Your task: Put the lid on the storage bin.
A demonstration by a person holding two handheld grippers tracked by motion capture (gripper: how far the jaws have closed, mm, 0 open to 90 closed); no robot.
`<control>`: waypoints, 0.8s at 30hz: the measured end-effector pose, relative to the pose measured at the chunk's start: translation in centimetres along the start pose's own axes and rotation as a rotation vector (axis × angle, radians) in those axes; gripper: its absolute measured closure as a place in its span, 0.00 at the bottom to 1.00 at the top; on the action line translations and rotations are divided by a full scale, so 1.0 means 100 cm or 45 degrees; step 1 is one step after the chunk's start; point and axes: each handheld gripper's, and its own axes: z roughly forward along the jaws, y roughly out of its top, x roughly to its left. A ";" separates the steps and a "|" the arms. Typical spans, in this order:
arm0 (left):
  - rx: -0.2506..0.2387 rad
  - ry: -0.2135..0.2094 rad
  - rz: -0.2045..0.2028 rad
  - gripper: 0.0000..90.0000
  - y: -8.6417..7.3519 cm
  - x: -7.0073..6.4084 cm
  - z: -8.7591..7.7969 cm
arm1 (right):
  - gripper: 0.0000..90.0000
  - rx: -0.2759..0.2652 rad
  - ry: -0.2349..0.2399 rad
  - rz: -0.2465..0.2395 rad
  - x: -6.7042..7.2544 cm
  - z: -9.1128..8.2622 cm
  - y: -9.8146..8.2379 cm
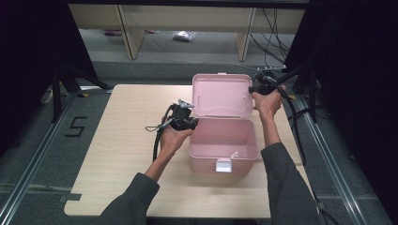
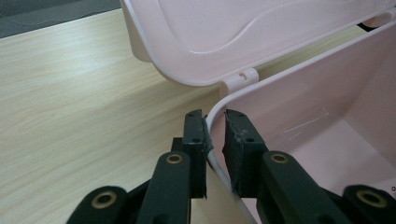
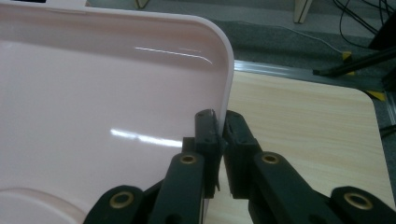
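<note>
One pink box (image 1: 224, 145); two hand-held grippers (image 1: 191, 123)

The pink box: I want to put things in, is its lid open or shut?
Open. The lid stands raised behind the box, its edge pinched by the right gripper.

overhead view, two close jaw-level views

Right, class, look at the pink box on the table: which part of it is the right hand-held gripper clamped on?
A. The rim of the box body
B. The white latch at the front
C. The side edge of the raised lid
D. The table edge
C: the right hand-held gripper has its jaws pinched on the edge of the raised lid, while the left hand-held gripper straddles the box rim.
</note>
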 end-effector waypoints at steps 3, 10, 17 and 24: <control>-0.003 0.000 -0.007 0.87 0.000 -0.001 0.001 | 0.95 -0.020 0.025 -0.031 -0.002 -0.009 0.000; -0.005 0.009 -0.009 0.87 0.000 -0.002 0.001 | 0.95 -0.077 0.029 -0.025 0.000 -0.026 -0.003; 0.002 0.027 -0.010 0.87 0.000 -0.004 0.001 | 0.96 -0.135 0.039 -0.061 0.005 -0.045 -0.006; -0.002 0.035 -0.019 0.87 -0.001 -0.005 0.001 | 0.96 -0.194 0.058 -0.106 0.007 -0.060 -0.013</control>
